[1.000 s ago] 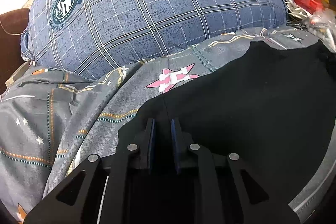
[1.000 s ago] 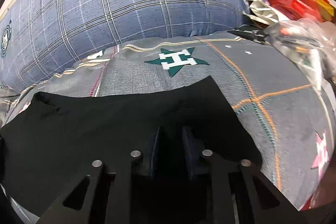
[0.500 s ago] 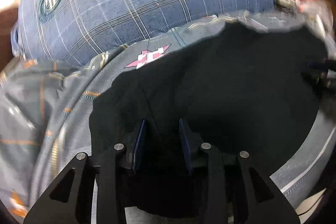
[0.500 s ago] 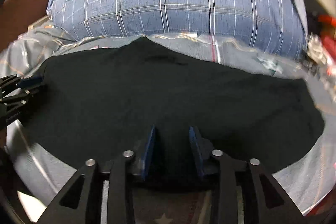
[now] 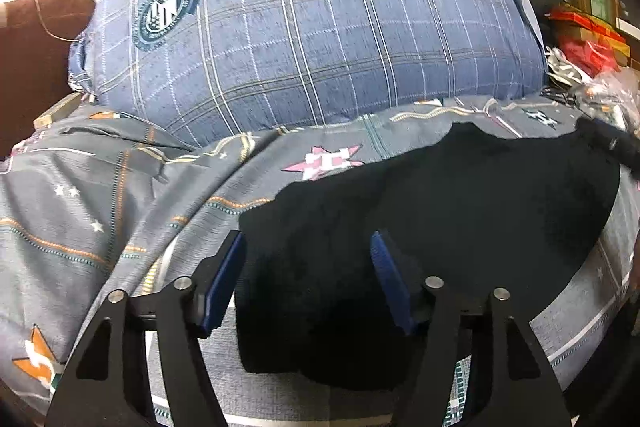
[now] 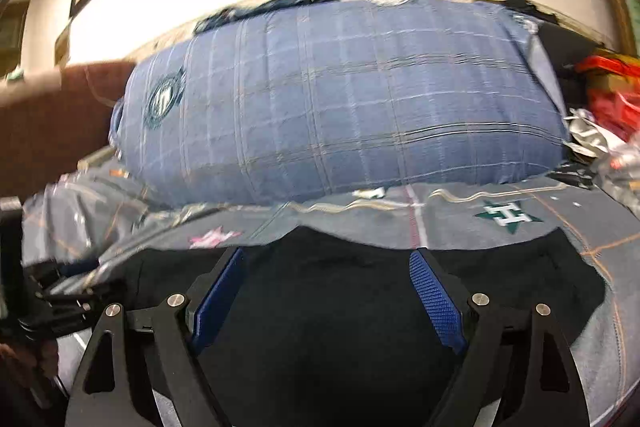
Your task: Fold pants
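The black pants [image 5: 460, 211] lie folded flat on a bed, on a grey bedsheet [image 5: 100, 211] printed with stars and thin orange lines. Behind them a big blue checked pillow [image 5: 320, 39] rests against the wall.

The left gripper [image 5: 306, 247] hovers over the near left corner of the pants. Its jaws have just been opening and now stand well apart; the cloth lies below and between them, but the blue pads [image 5: 224, 275] do not press on it.

The right gripper [image 6: 326, 259] is over the near edge of the pants [image 6: 340, 307], more to the middle. Its jaws have just been opening too and stand very wide, holding nothing. At the left edge of the right wrist view the left gripper [image 6: 60, 291] shows, blurred.

To the right of the pillow lies a heap of red packets [image 5: 588, 47] and clear plastic bags.
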Demonstrator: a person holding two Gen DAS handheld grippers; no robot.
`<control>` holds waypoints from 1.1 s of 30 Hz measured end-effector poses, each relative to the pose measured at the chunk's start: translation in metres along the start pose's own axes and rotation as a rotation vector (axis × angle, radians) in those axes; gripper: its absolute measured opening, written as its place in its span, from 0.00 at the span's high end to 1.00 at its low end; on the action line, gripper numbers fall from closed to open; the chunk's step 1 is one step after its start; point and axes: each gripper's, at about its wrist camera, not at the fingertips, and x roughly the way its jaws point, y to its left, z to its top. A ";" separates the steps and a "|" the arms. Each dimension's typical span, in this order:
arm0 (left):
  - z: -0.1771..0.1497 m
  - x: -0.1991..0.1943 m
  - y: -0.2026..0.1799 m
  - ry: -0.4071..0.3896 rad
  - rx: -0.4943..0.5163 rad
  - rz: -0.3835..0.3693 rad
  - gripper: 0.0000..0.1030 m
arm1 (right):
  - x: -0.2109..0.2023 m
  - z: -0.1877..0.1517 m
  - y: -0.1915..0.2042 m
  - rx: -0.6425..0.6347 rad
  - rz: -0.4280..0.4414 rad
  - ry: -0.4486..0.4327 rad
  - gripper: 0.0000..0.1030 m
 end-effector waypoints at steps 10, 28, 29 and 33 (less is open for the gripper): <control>0.000 -0.011 0.006 -0.028 -0.021 0.034 0.30 | 0.014 -0.014 0.033 -0.086 0.046 0.065 0.17; -0.001 -0.022 -0.036 0.047 0.000 -0.010 0.30 | 0.012 -0.018 0.006 -0.073 -0.109 0.157 0.17; 0.001 -0.023 -0.039 0.044 0.007 -0.012 0.30 | 0.011 -0.018 0.005 -0.078 -0.118 0.156 0.17; 0.008 -0.024 -0.052 0.039 0.031 -0.027 0.30 | 0.007 -0.017 -0.001 -0.096 -0.144 0.156 0.17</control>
